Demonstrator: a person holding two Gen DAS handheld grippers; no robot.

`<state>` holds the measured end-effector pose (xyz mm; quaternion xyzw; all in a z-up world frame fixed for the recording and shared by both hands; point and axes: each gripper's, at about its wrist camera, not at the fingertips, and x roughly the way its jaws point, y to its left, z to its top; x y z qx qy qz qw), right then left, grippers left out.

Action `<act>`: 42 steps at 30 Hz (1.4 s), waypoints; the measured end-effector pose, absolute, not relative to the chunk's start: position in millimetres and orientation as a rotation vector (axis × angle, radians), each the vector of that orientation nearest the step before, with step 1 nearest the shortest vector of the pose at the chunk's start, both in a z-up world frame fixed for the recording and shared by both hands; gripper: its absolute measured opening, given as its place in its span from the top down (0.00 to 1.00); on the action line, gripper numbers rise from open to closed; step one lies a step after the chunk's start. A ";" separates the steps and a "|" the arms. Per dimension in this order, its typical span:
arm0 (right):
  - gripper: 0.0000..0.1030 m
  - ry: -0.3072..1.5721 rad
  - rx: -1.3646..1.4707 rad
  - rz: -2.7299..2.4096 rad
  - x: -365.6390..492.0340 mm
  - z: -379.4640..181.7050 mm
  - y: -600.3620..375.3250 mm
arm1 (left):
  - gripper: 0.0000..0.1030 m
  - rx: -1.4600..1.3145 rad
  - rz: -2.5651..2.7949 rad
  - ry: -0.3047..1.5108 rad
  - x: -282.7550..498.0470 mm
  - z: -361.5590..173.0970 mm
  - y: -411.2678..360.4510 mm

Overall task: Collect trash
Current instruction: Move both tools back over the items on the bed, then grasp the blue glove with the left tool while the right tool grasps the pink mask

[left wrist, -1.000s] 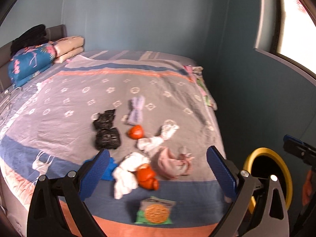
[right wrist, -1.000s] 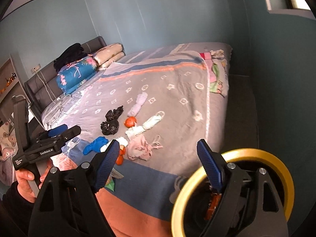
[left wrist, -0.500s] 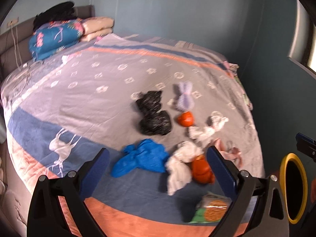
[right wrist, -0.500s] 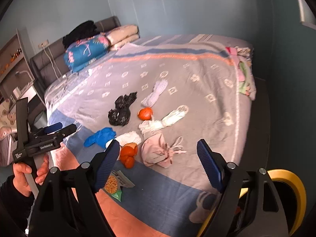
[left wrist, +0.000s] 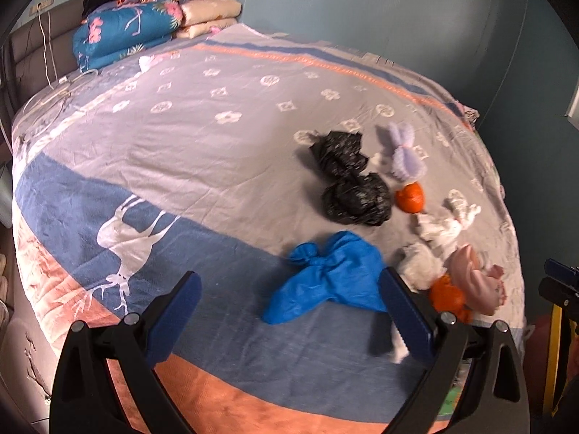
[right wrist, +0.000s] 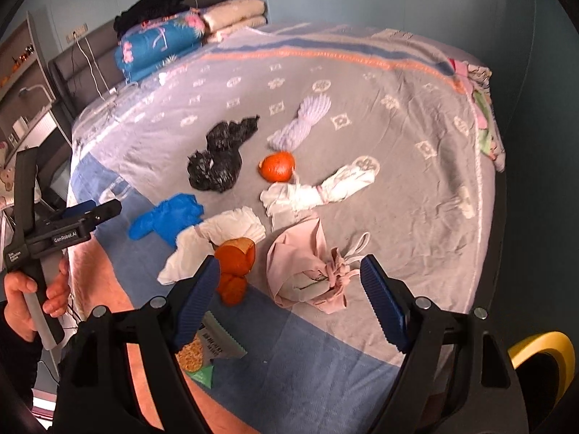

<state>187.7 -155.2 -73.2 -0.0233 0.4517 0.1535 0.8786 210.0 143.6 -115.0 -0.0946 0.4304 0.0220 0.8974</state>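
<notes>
Swung left and lower over the bed (left wrist: 217, 152) since a second ago: left gripper (left wrist: 289, 311), jaws wide apart, empty, blue glove (left wrist: 325, 282) now framed between them. Right gripper (right wrist: 289, 300): jaws likewise apart, empty, now nearer the bed, above orange peel (right wrist: 233, 253) and pink cloth bundle (right wrist: 307, 275).

Trash on bedspread, near foot edge: black bag (right wrist: 217, 159), lilac wad (right wrist: 304, 119), second orange peel (right wrist: 278, 166), white tissues (right wrist: 318, 190), snack wrapper (right wrist: 206, 354). Yellow-rimmed bin (right wrist: 542, 347) on floor, right of bed.

Step in hand, by judgement: approach, nothing collected yet. Next move calls for: lowering onto glove, closing on bunched middle, carrying to bin.
</notes>
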 end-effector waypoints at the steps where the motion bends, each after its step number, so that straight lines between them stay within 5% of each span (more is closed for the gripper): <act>1: 0.26 0.949 -0.052 0.318 189.9 -76.6 -153.8 | 0.08 -0.199 0.046 0.900 212.3 -119.9 146.2; 28: 0.33 1.112 -0.174 0.271 247.1 -147.0 -124.5 | 0.11 -0.223 -0.021 1.004 261.3 -180.6 135.9; 35: 0.45 1.138 -0.238 0.264 256.1 -160.5 -111.3 | 0.36 -0.218 -0.058 0.995 266.0 -180.6 129.7; 42: 0.71 1.140 -0.237 0.250 258.8 -162.7 -112.1 | 0.75 -0.210 -0.102 0.985 267.1 -179.1 120.2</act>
